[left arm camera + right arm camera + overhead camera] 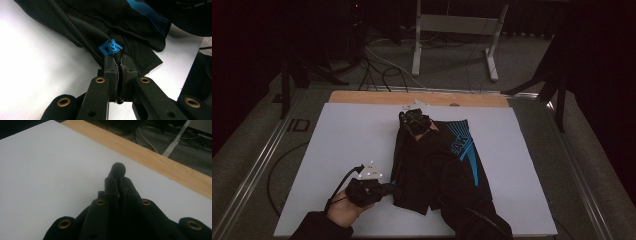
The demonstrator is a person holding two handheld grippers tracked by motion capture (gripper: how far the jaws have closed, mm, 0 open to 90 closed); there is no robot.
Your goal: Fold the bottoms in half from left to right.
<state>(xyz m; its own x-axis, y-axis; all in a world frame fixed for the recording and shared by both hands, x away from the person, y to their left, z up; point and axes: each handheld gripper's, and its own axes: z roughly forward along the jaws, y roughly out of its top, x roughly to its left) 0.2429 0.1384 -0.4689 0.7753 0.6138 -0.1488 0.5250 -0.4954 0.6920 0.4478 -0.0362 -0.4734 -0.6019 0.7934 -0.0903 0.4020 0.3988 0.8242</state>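
Both grippers pinch the black shorts (437, 165): left gripper (119, 62) at the near hem, right gripper (119, 181) at the far edge.

Quick count: one black garment (439, 170) on the tabletop (342, 145), with two blue prints on it (a striped graphic (464, 142) and one small logo (110, 47) by the hem). Two tools, one per hand: left tool (388, 189) and right tool (408, 116), each with two black jaws. One white board, one strip of wood (362, 97) along the far edge.
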